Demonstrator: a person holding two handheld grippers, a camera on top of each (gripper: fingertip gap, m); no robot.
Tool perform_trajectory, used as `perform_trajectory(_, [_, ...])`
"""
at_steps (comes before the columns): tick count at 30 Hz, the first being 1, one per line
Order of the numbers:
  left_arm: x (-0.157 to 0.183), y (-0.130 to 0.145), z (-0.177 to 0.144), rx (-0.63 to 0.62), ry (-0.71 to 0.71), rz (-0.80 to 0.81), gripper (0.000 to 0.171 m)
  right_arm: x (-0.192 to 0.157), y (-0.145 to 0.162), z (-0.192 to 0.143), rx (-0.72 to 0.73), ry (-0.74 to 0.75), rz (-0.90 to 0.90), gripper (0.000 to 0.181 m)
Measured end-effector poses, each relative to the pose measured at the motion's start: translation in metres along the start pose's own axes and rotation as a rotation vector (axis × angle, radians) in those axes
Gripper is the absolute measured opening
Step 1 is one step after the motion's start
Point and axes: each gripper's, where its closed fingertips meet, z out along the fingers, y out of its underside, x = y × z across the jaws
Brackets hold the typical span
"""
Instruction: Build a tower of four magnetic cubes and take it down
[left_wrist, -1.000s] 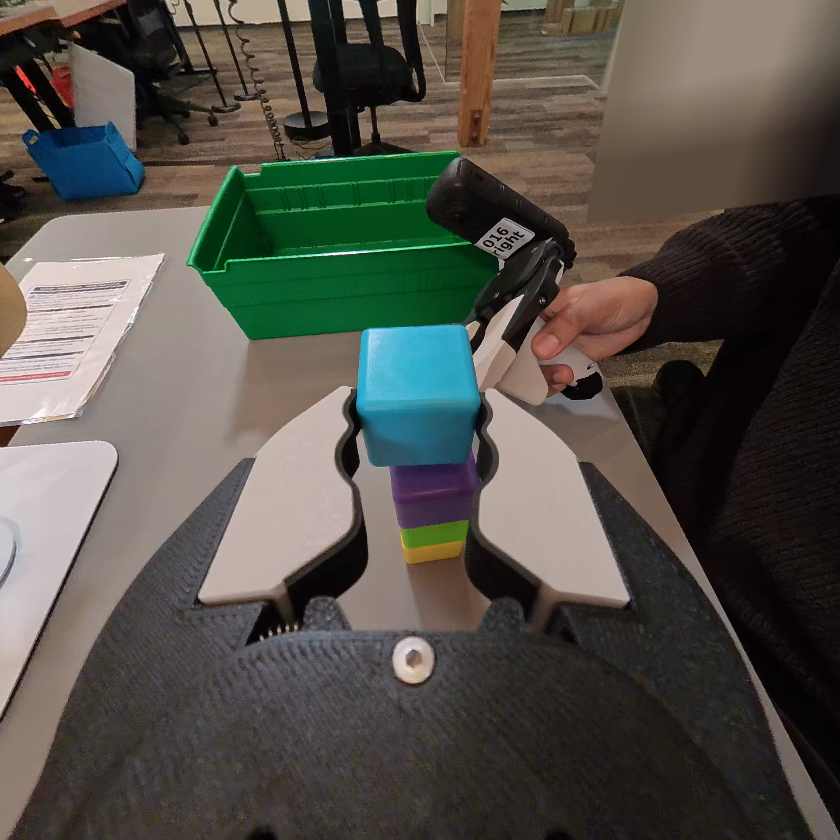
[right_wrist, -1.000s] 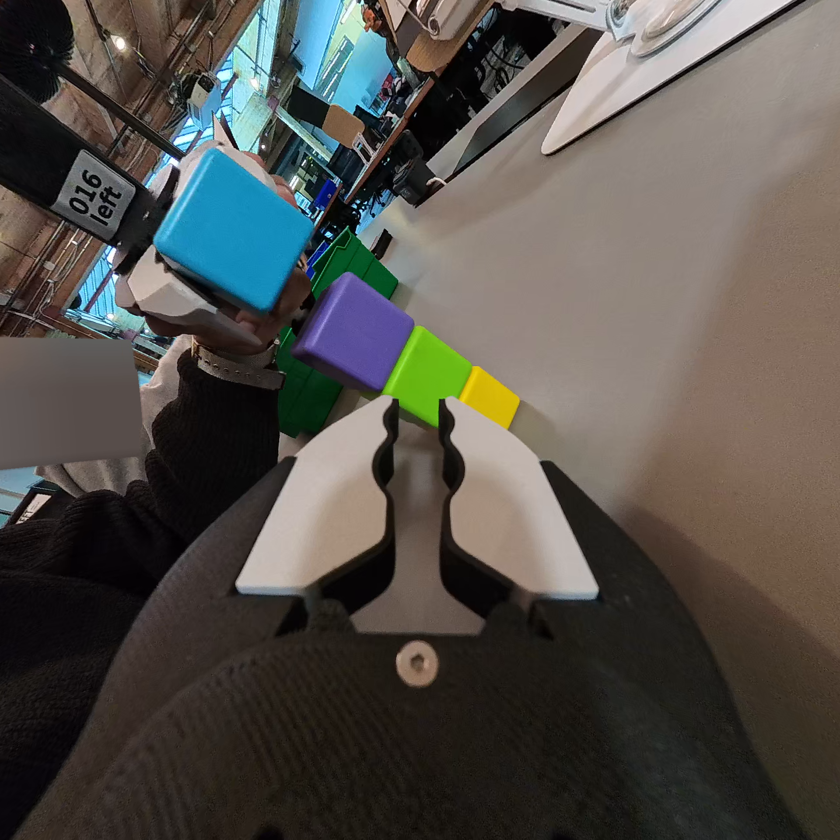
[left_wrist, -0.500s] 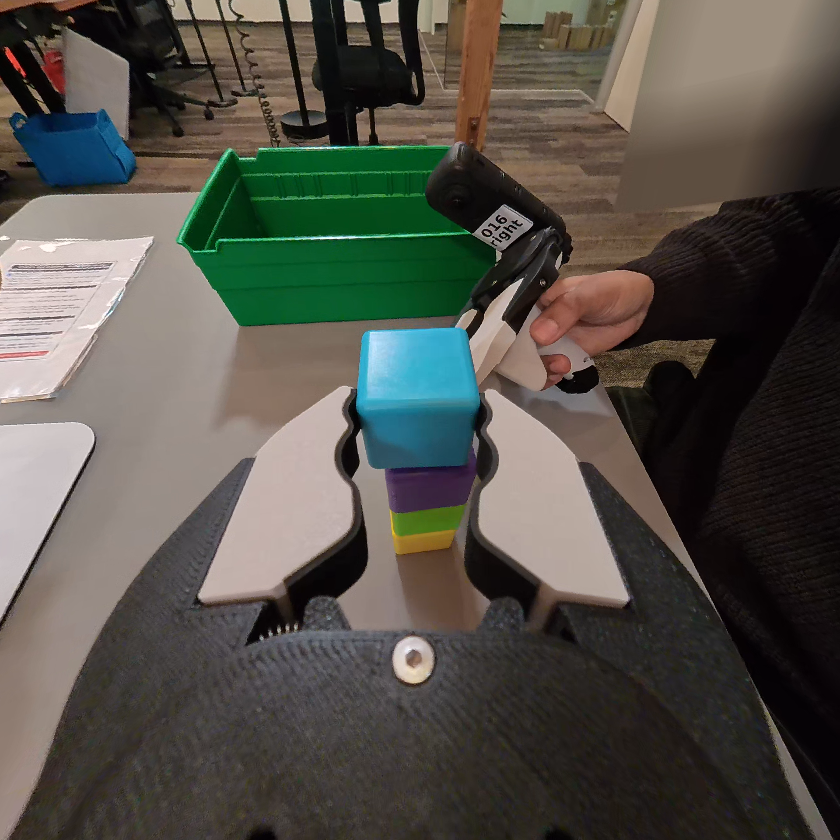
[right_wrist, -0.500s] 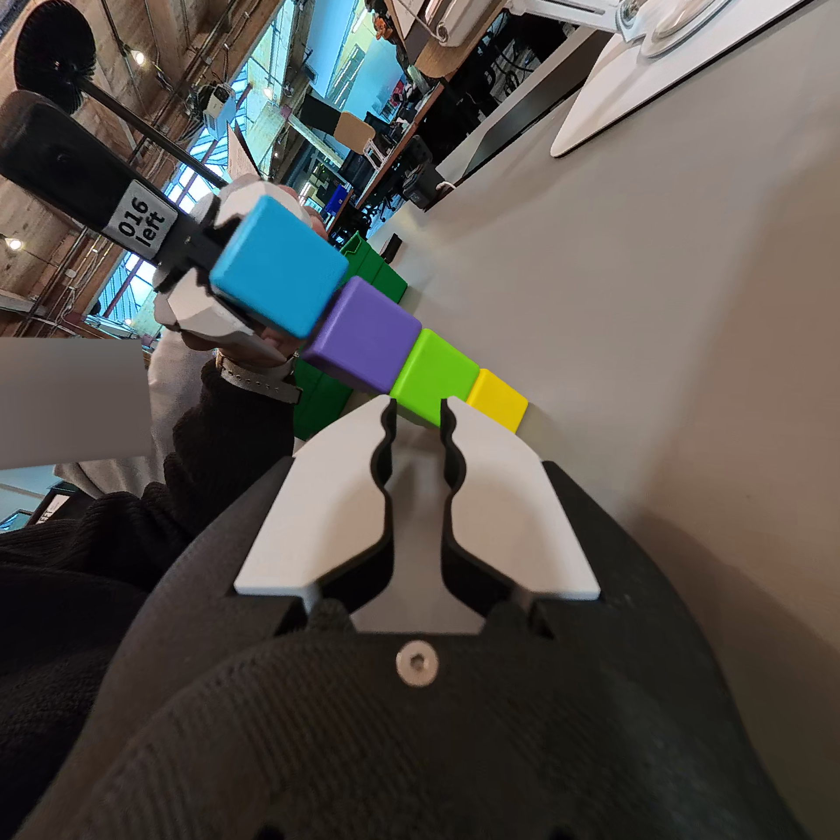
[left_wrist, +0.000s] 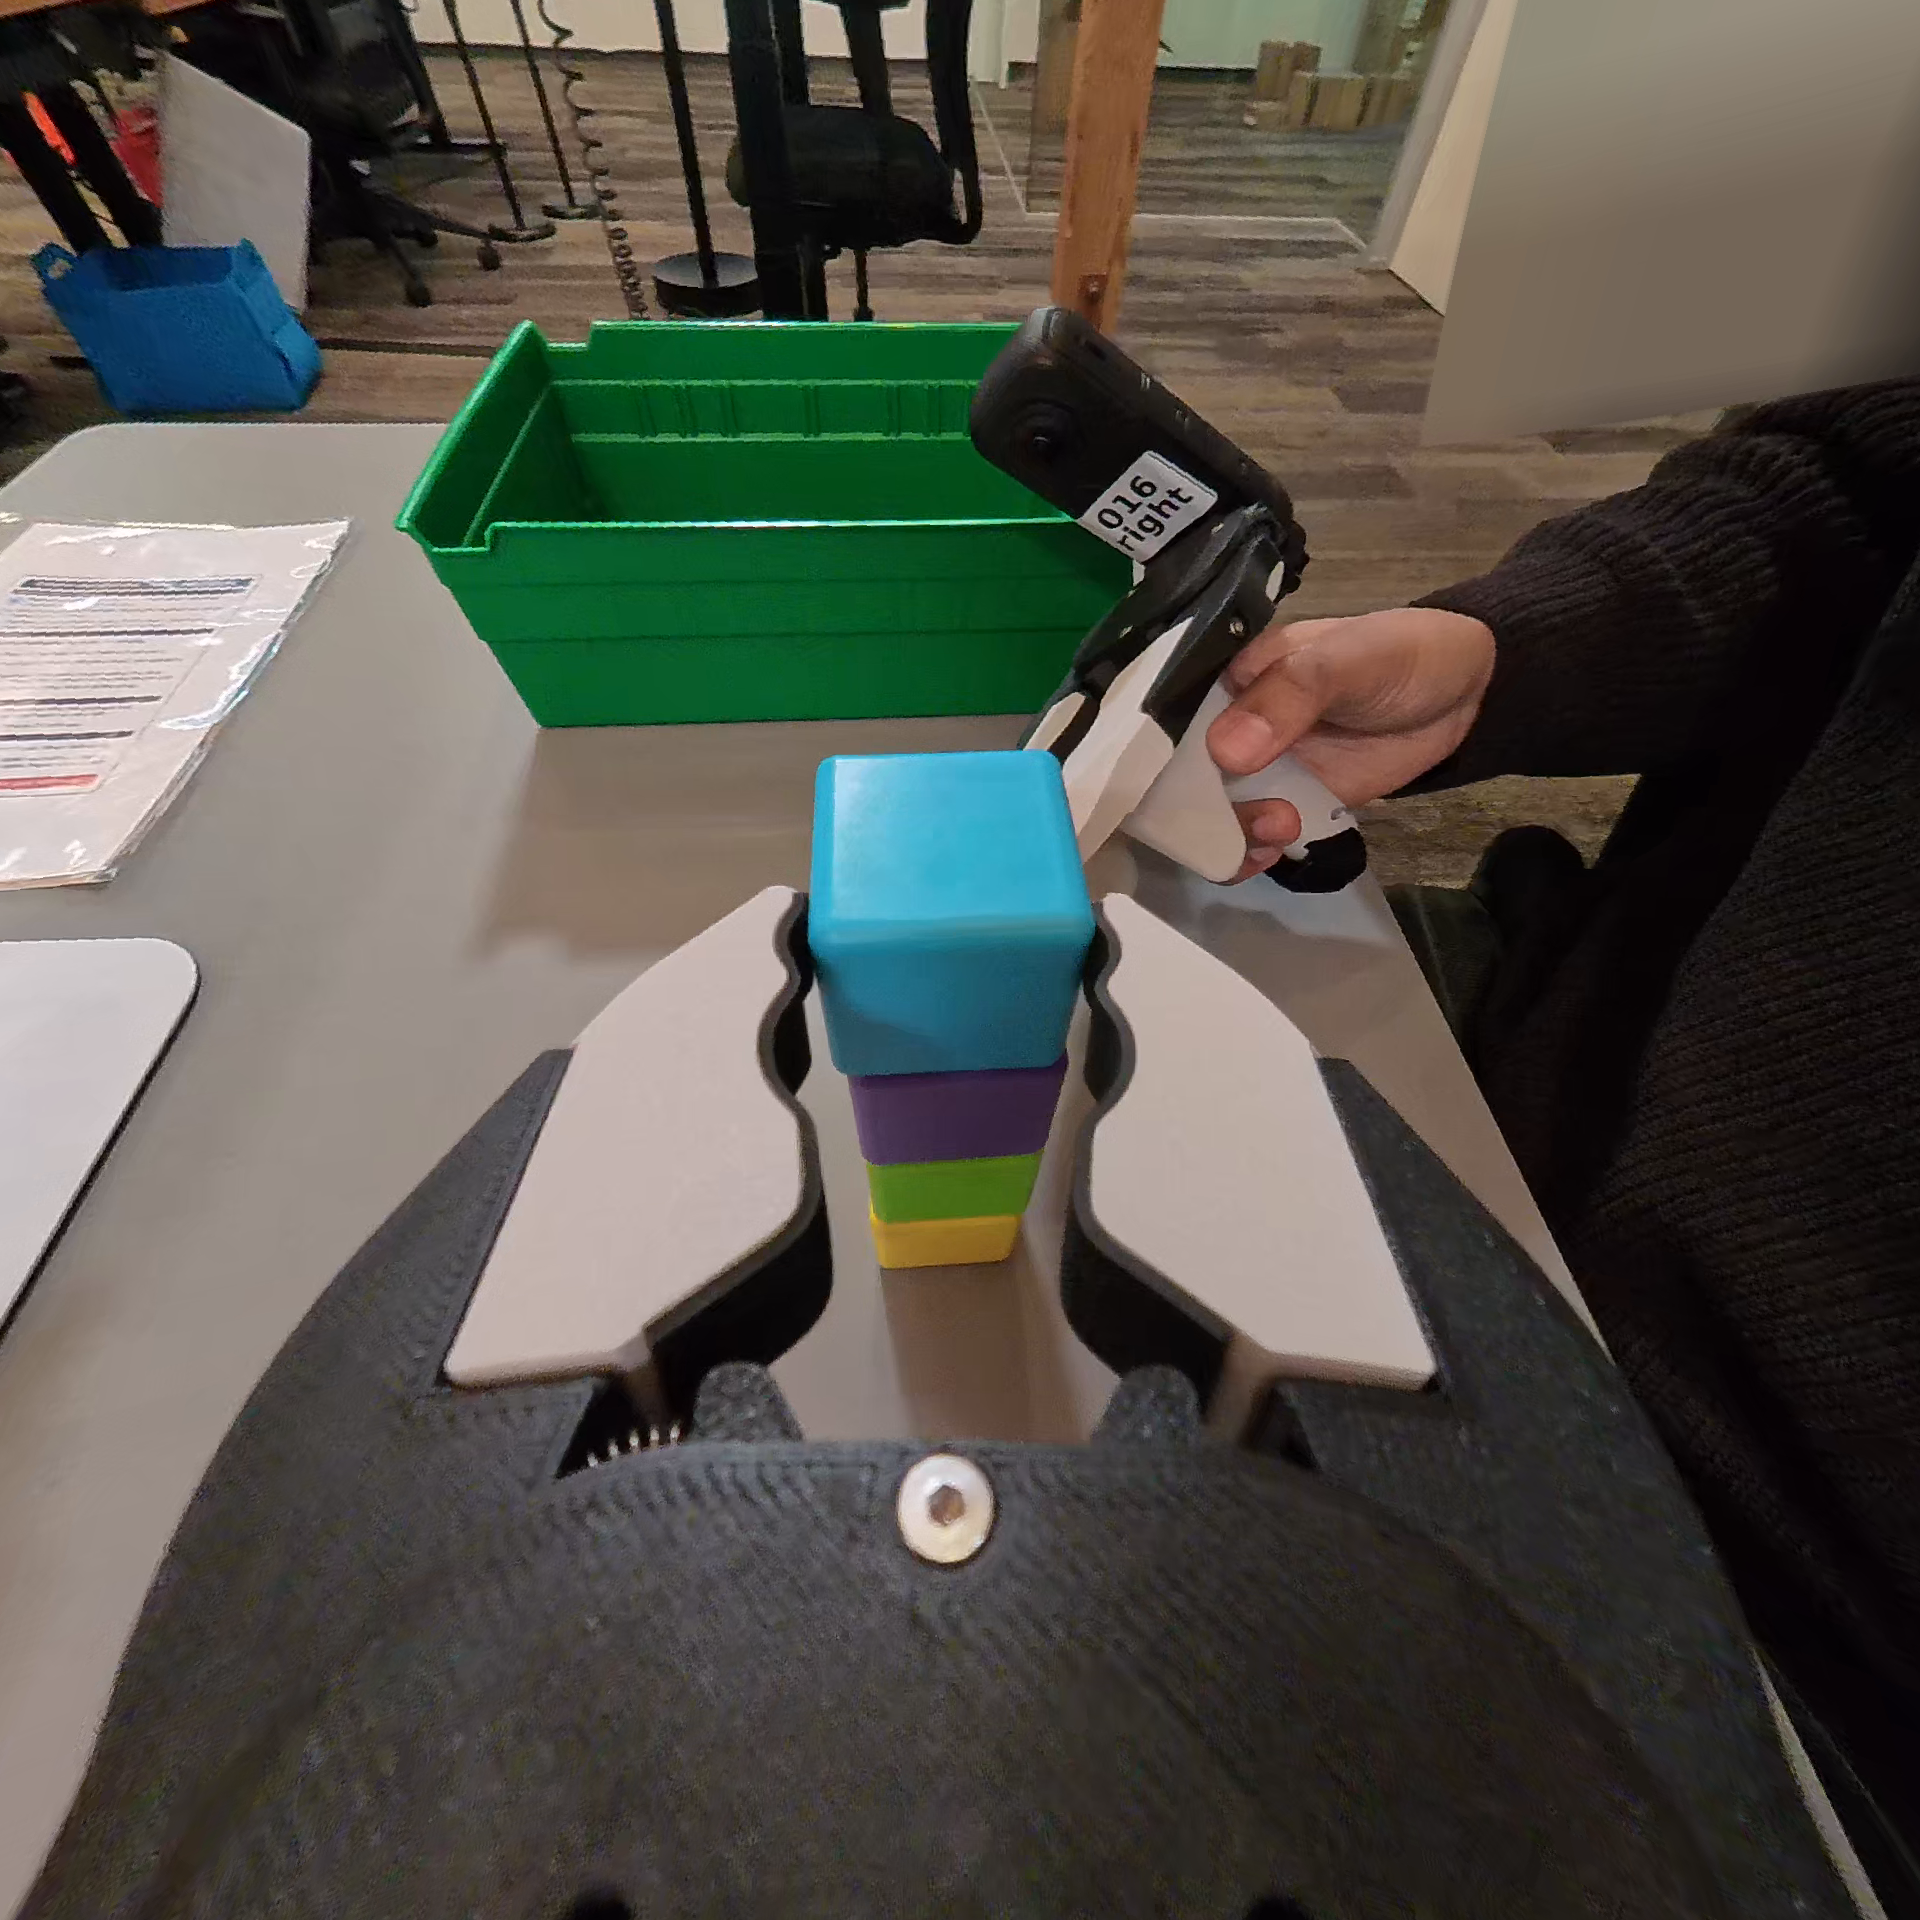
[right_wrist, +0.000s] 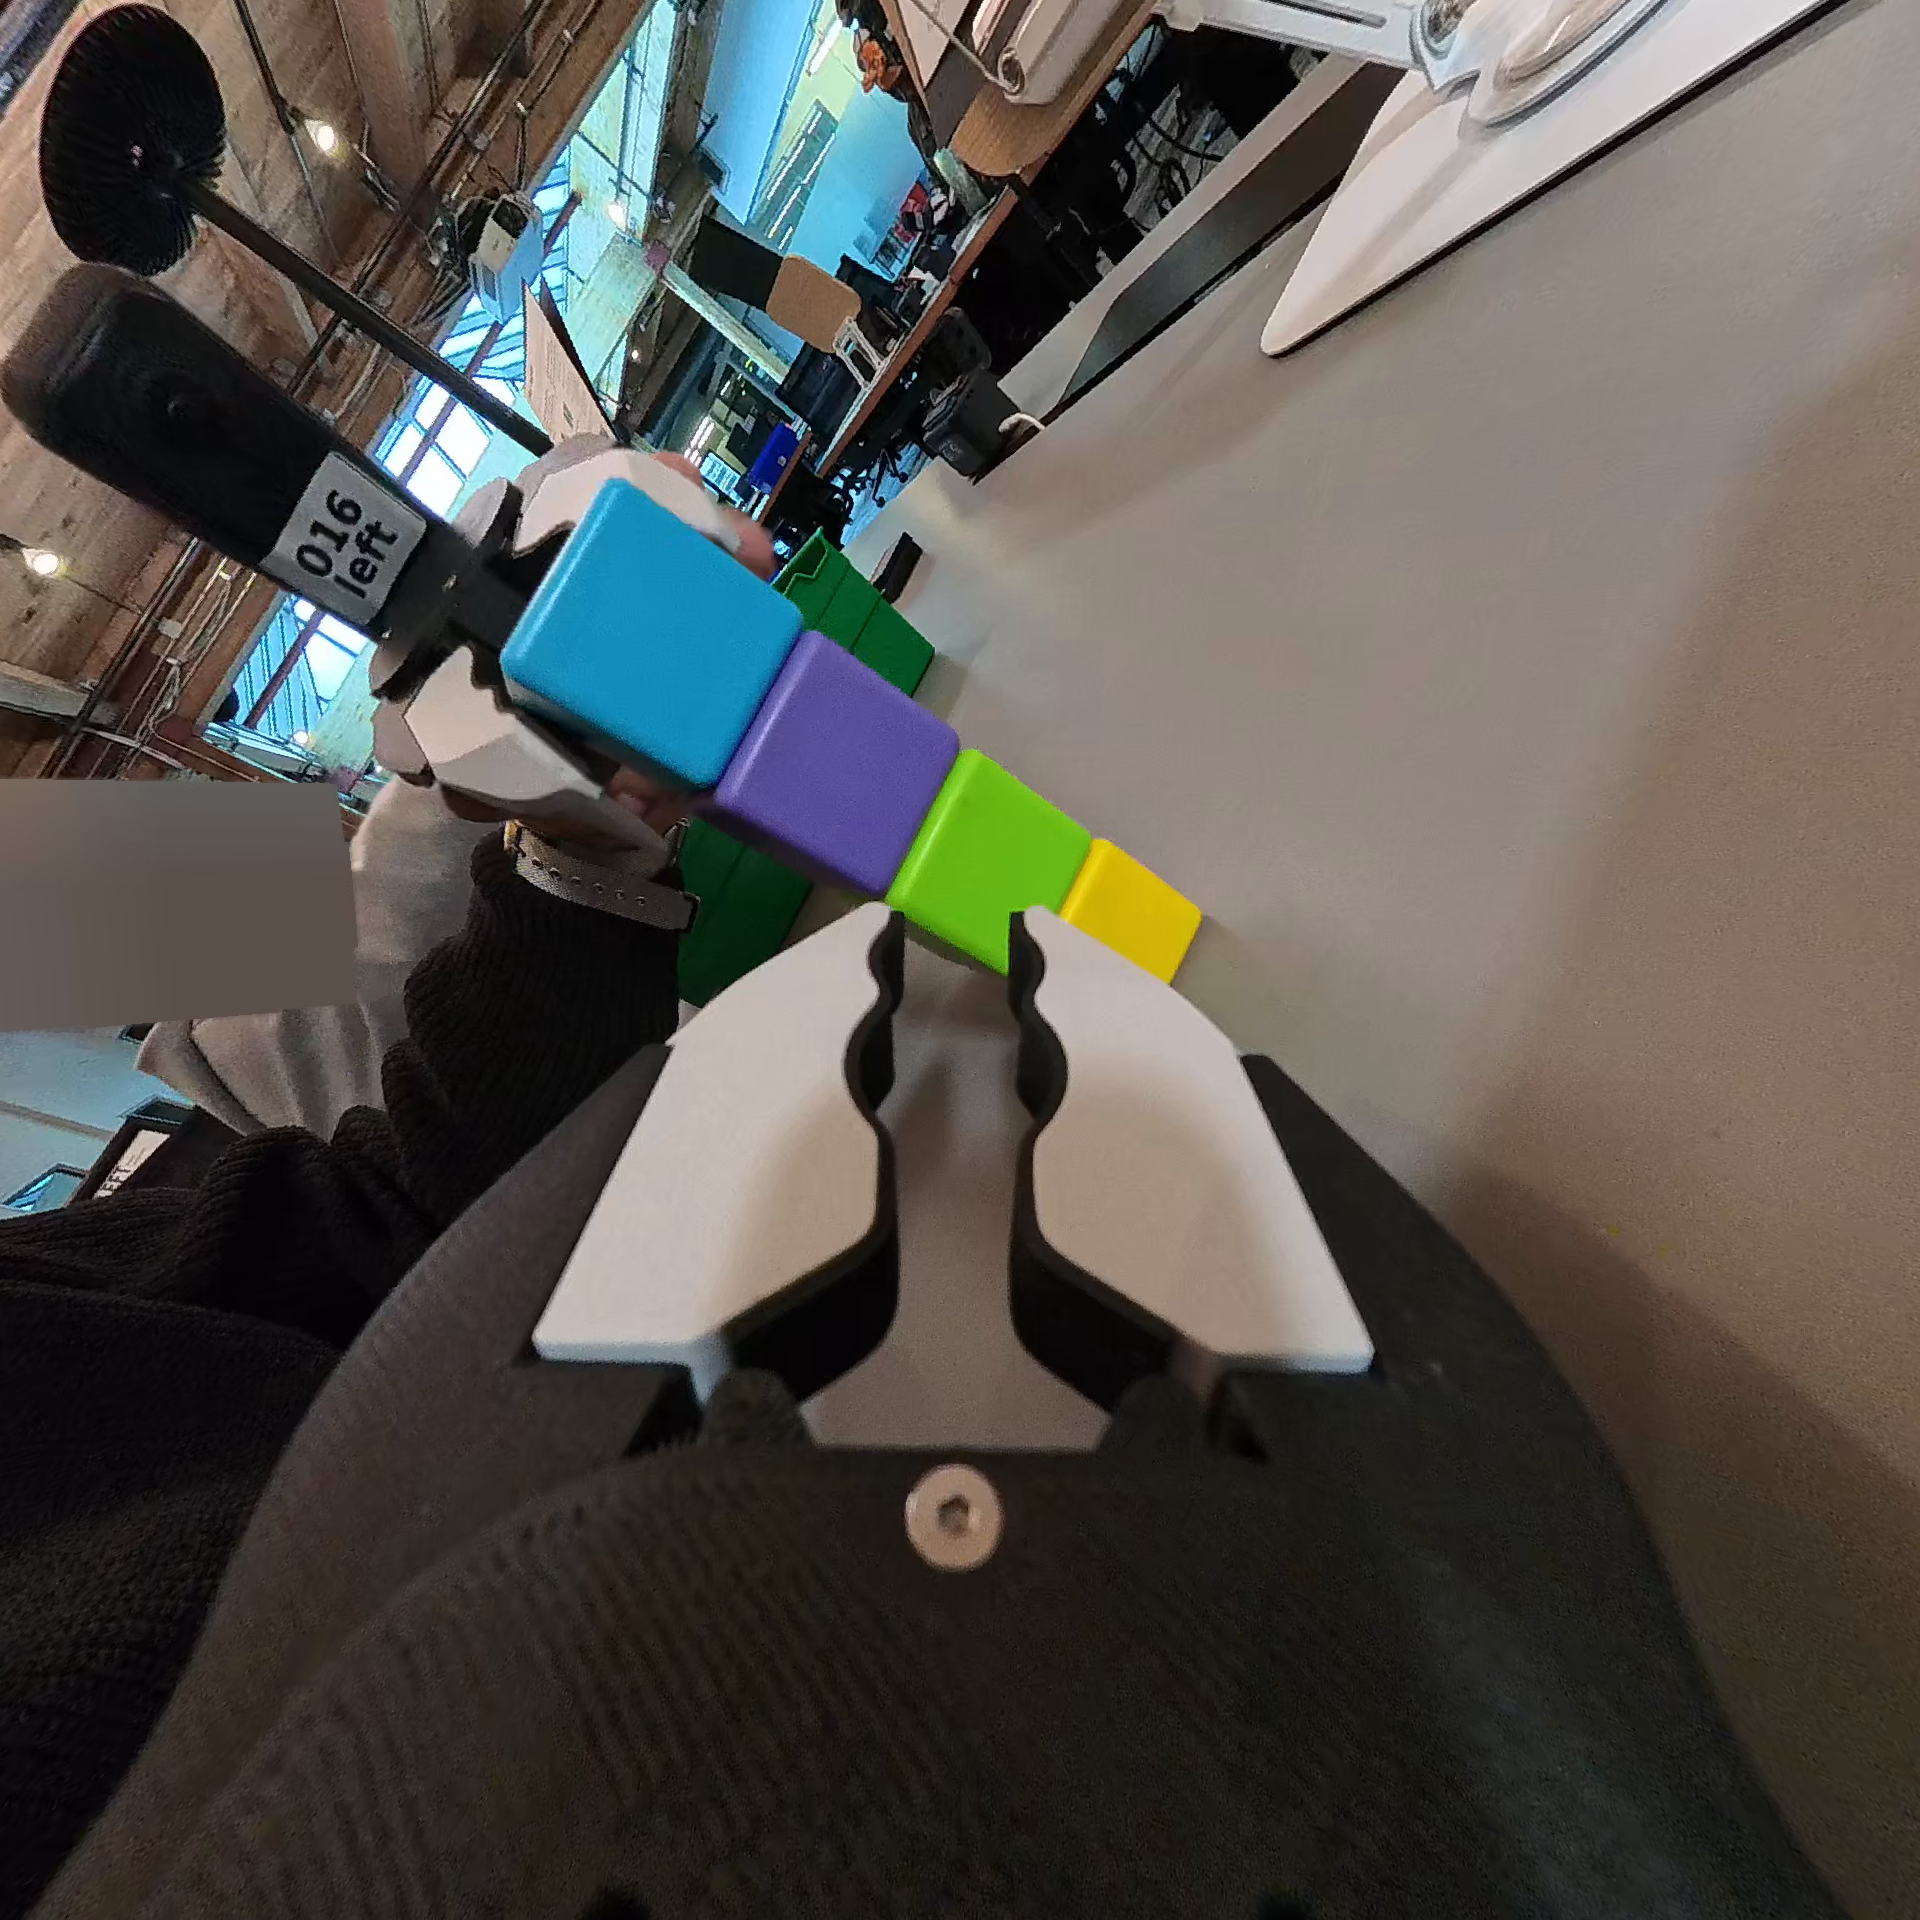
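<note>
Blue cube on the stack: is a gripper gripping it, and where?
The left gripper is shut on the blue cube, fingers on its two opposite side faces, atop the purple cube. The right gripper holds nothing.

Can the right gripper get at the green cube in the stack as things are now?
Probably yes. The right gripper sits empty just in front of the green cube, nothing between them. But its jaws look narrower than the cube, and purple cube and blue cube rest above.

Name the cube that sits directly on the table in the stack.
The yellow cube, the smallest one, at the bottom. The green cube, purple cube and blue cube sit above it, the blue one gripped by the left gripper.
</note>
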Motion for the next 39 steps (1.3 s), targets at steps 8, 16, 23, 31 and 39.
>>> perform_trajectory(8, [-0.001, 0.01, 0.001, -0.029, -0.042, -0.007, 0.081, 0.0, 0.0, 0.0, 0.001, 0.001, -0.003, 0.019])
perform_trajectory(16, [-0.004, 0.034, 0.002, 0.051, -0.164, -0.104, 0.083, -0.017, -0.003, 0.0, 0.001, -0.066, -0.102, 0.037])
perform_trajectory(23, [-0.009, 0.032, -0.01, 0.201, -0.225, -0.155, 0.082, -0.074, 0.018, -0.002, -0.092, -0.333, -0.513, 0.059])
perform_trajectory(31, [-0.01, 0.042, 0.01, 0.224, -0.185, -0.188, 0.073, -0.064, -0.016, 0.003, -0.041, -0.266, -0.743, 0.074])
perform_trajectory(39, [0.006, 0.039, 0.016, 0.206, -0.139, -0.15, 0.051, -0.073, -0.033, 0.026, -0.043, -0.355, -0.757, 0.078])
